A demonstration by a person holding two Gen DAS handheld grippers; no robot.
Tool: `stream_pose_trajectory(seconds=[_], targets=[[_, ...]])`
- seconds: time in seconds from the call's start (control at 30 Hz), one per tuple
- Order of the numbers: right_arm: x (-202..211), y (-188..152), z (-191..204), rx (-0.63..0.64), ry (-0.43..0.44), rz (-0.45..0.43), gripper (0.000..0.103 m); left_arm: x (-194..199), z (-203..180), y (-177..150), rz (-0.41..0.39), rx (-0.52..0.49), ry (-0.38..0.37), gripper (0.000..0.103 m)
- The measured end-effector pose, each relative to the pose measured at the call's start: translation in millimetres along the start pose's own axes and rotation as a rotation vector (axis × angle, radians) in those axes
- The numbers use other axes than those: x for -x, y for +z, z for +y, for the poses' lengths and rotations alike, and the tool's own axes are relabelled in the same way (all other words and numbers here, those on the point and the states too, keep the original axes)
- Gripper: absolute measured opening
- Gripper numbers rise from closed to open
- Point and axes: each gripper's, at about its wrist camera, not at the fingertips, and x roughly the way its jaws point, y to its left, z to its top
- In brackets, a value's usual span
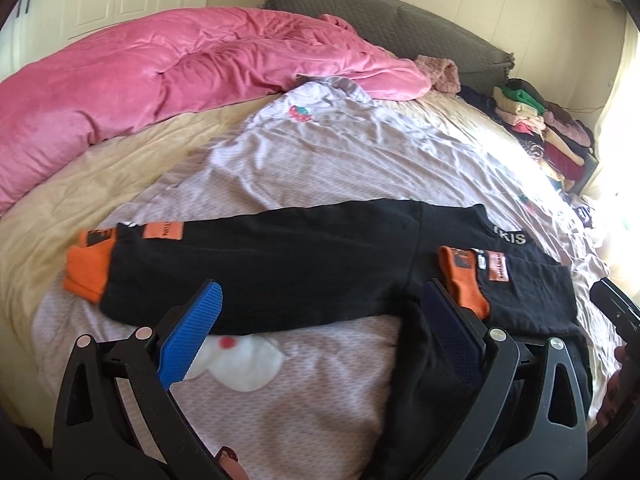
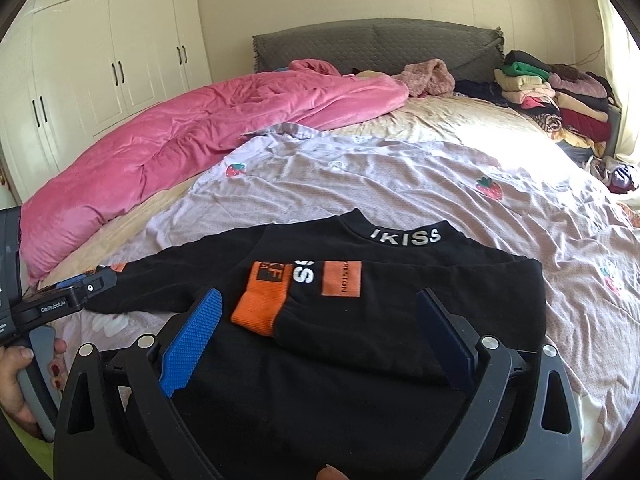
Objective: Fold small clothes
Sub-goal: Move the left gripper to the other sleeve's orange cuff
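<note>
Two hand-held grippers, left [image 1: 320, 312] and right [image 2: 318, 322], both released; one black sweater [image 2: 360, 340], two orange cuffs.

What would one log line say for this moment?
garment: black sweater flat on bed sheet | right sleeve folded across body | left sleeve still outstretched | both jaws open, holding nothing

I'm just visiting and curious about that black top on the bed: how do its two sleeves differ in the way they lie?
The folded sleeve is laid across the chest of the black sweatshirt with orange cuffs, its cuff resting on the body. The stretched-out sleeve lies straight out to the side, its cuff on the pale strawberry-print sheet. The first covers part of the front; the second covers none. Both are black, end in orange cuffs and carry an orange patch.
</note>
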Motion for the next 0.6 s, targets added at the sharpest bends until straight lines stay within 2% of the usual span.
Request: stream_pose_trajectory(seconds=[0.6], targets=[[-23, 17, 39, 0.067, 0.043, 0.013, 0.096, -1, 80, -7, 0.045, 0.158, 0.094, 0.093]])
